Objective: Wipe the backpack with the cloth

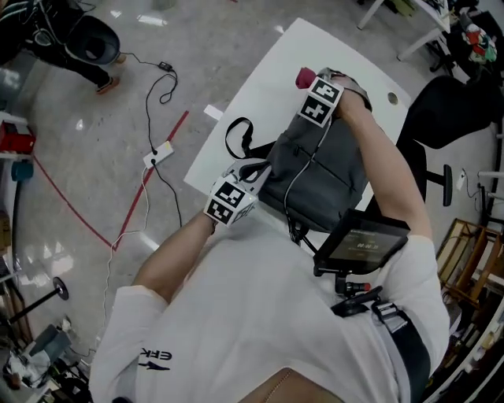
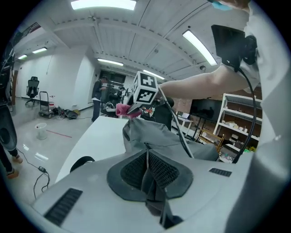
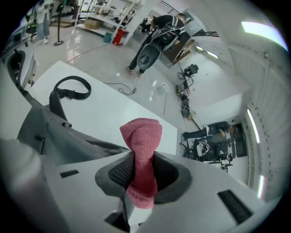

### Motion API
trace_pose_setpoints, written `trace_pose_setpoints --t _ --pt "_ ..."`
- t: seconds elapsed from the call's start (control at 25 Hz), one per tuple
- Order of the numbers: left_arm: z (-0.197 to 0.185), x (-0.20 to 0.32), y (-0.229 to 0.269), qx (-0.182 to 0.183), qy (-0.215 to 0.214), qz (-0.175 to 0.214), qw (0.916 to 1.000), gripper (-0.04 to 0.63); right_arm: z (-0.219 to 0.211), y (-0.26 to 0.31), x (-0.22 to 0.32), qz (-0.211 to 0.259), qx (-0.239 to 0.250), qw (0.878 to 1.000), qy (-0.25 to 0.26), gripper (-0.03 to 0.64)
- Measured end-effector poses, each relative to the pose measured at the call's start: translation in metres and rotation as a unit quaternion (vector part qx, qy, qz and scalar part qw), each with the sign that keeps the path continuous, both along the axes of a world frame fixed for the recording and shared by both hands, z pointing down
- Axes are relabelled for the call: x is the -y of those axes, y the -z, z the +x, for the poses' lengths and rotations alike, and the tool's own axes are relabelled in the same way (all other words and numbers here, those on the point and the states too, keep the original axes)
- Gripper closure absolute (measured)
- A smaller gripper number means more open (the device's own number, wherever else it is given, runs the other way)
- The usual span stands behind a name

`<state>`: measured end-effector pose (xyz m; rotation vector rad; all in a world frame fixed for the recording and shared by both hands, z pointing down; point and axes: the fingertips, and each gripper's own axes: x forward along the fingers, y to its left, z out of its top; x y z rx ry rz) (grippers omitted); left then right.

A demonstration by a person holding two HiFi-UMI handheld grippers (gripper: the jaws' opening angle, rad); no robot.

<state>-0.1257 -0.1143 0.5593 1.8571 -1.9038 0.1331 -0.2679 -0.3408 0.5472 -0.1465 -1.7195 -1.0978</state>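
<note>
White desk [image 1: 268,86] sits at a slant on a glossy grey floor [image 1: 94,173], with a small round hole [image 1: 392,97] near its far corner. On the floor left of the desk lies a white power strip [image 1: 158,154], and a red line [image 1: 150,183] passes close beside it. Black office chair [image 1: 441,118] stands just off the desk's right side and a wooden shelf [image 1: 466,245] nearer in, with long ceiling lights [image 2: 103,4] overhead and a person [image 2: 97,99] standing far off.
</note>
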Motion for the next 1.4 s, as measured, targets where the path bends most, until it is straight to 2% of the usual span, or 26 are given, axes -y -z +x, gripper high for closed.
trace_pose_setpoints --t 0.16,0.32,0.48,0.68,0.88,1.12,1.32,1.4 --pt "0.004 0.010 0.000 0.007 -0.062 -0.004 0.9981 0.591 0.057 0.030 0.031 -0.018 0.033 0.995 -0.091 0.515" --pt "0.016 0.010 -0.007 0.004 -0.128 -0.015 0.9917 0.591 0.121 0.039 0.054 -0.057 0.049 0.979 -0.189 0.515" --pt "0.020 0.004 -0.012 -0.004 -0.146 -0.014 0.9892 0.591 0.172 0.036 0.066 -0.078 0.049 0.961 -0.261 0.515" --pt "0.028 0.007 -0.014 -0.002 -0.159 -0.009 0.9873 0.592 0.217 0.027 0.080 -0.095 0.058 0.945 -0.308 0.515" --pt "0.039 0.012 -0.014 -0.006 -0.153 -0.013 0.9881 0.592 0.214 0.018 0.111 -0.103 0.057 0.949 -0.292 0.515" --pt "0.043 0.020 -0.006 0.000 -0.134 -0.021 0.9908 0.592 0.151 0.002 0.152 -0.131 0.035 0.965 -0.226 0.515" --pt "0.043 0.026 -0.004 0.003 -0.122 -0.027 0.9922 0.592 0.104 -0.020 0.169 -0.169 -0.018 0.968 -0.185 0.515" --pt "0.041 0.027 -0.004 -0.001 -0.115 -0.025 0.9931 0.592 0.087 -0.035 0.159 -0.209 -0.050 0.964 -0.159 0.515"
